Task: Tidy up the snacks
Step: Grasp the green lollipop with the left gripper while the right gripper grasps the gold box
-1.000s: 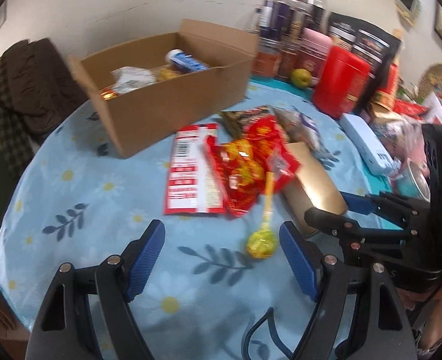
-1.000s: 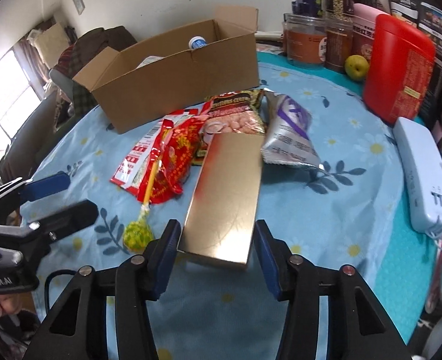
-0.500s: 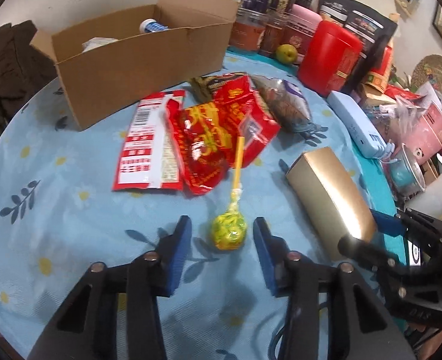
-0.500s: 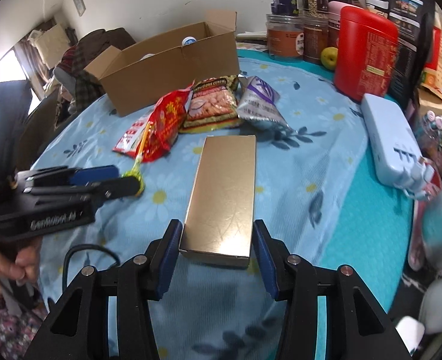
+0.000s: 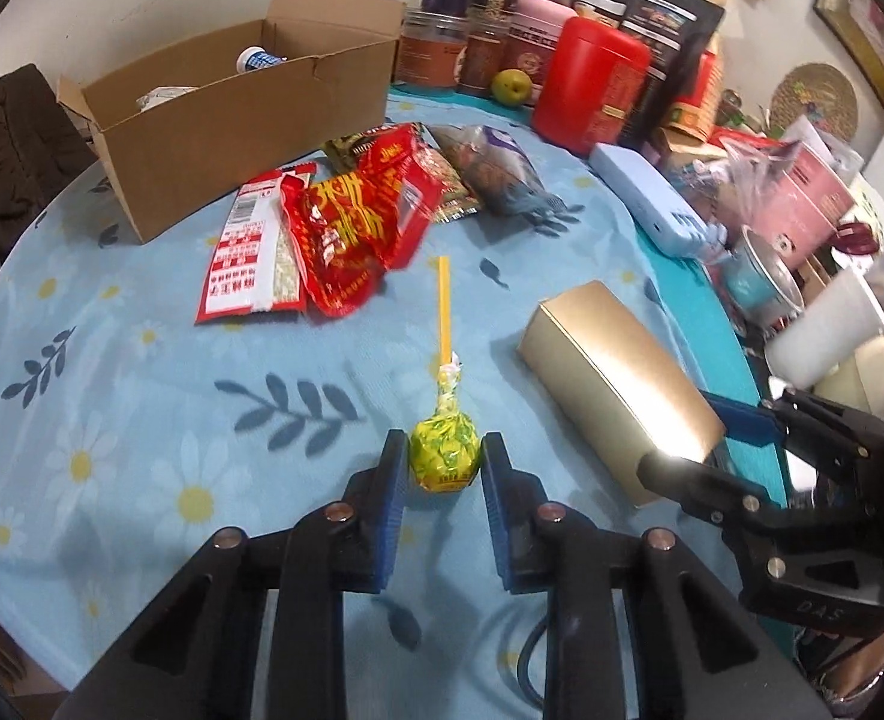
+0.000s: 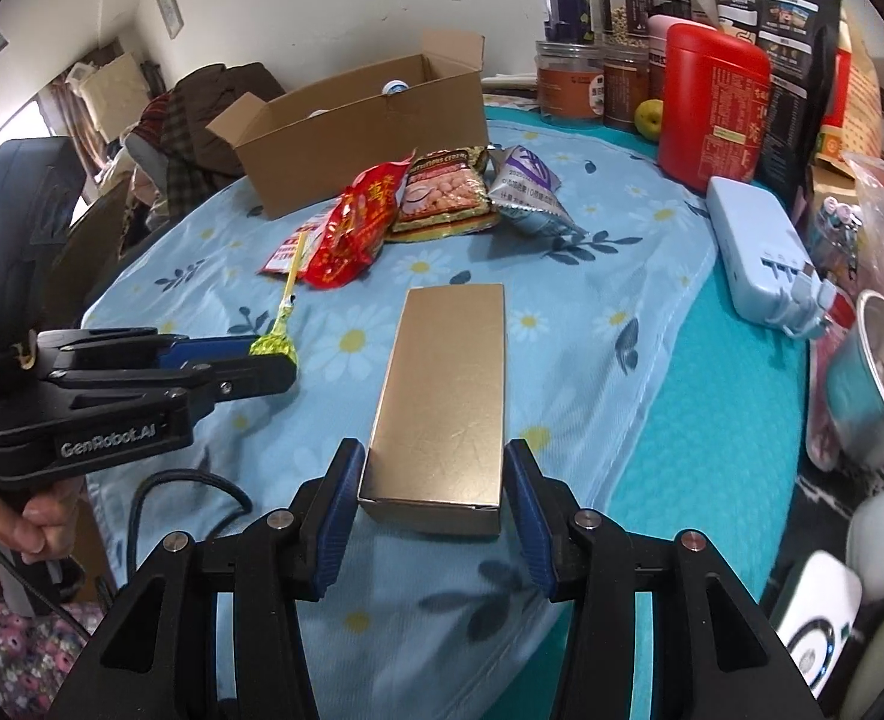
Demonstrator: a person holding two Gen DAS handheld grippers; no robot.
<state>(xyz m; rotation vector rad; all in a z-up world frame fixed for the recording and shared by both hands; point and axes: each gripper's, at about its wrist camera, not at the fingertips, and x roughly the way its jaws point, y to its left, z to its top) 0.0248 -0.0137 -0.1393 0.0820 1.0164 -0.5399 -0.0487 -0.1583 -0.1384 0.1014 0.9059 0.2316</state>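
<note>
Left tongs (image 5: 444, 468) closed on the lollipop (image 5: 444, 461) head, low over the counter (image 5: 142, 408); right tongs (image 6: 435, 495) clamping the gold box's (image 6: 448, 384) near end; snack packets (image 5: 346, 222) lie heaped before the cardboard box (image 5: 232, 120); jars (image 6: 568, 84) and red canister (image 6: 712, 108) crowd the rim; only the right view shows the hand (image 6: 40, 516); box contents mostly hidden

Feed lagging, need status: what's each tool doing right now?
Left tool: closed on the lollipop.
Right tool: closed on the gold box.
</note>
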